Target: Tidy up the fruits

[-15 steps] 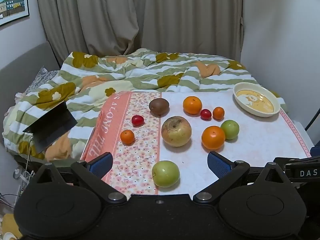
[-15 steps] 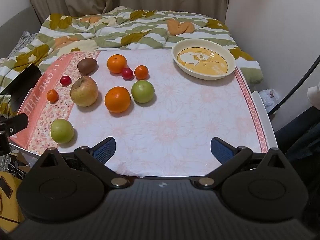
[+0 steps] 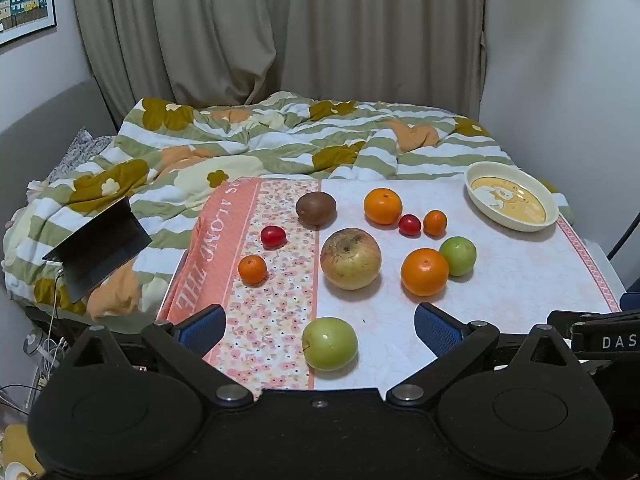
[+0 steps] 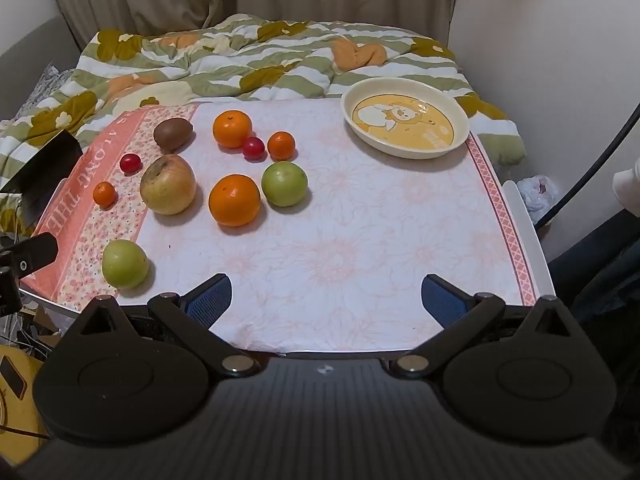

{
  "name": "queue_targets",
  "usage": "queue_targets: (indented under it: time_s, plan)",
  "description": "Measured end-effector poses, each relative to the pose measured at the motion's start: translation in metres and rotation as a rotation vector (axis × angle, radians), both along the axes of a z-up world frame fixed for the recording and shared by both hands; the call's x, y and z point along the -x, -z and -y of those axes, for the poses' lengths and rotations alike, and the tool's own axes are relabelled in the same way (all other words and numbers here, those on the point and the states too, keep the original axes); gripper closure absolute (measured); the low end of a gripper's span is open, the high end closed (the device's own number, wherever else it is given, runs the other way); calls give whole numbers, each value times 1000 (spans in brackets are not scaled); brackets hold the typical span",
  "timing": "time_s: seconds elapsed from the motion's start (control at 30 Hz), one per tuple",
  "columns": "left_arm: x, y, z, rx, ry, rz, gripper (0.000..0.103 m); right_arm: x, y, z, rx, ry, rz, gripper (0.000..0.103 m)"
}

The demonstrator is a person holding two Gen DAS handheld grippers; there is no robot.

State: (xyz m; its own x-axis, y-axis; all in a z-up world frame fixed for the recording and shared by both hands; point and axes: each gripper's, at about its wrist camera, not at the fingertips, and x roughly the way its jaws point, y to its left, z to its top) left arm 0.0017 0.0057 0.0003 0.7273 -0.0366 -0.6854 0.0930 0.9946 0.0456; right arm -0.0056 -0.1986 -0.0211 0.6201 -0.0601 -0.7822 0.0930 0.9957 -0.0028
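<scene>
Left wrist: green apple (image 3: 329, 343) lies between open hand-held gripper (image 3: 320, 326) fingers.

Home bedroom: bed w/ rumpled floral duvet (image 3: 280, 144), curtains (image 3: 280, 28), framed pic (image 3: 26, 0) on wall.

Table (image 4: 524, 240) w/ pale floral cloth (image 4: 340, 248), pink border strip at left, stood just ahead of both grippers. On cloth: green fruit (image 4: 125, 263) nearest, ahead-left; big yellowish apple (image 4: 168, 184), orange (image 4: 234, 199) touching 2nd green fruit (image 4: 285, 183) mid-way; farther: kiwi (image 4: 172, 133), another orange (image 4: 232, 129), 2 cherry tomatoes, 2 small mandarins. Cream dish (image 4: 405, 118) w/ yellow cartoon print sat far right, apart from fruit.
</scene>
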Motion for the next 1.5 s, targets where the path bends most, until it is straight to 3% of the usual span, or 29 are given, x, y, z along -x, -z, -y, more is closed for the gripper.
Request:
queue_targets:
  time_s: [1.5]
  plan:
    - [-12, 9, -1, 19, -7, -24, 1, -7, 4, -7, -15, -2, -15, 0]
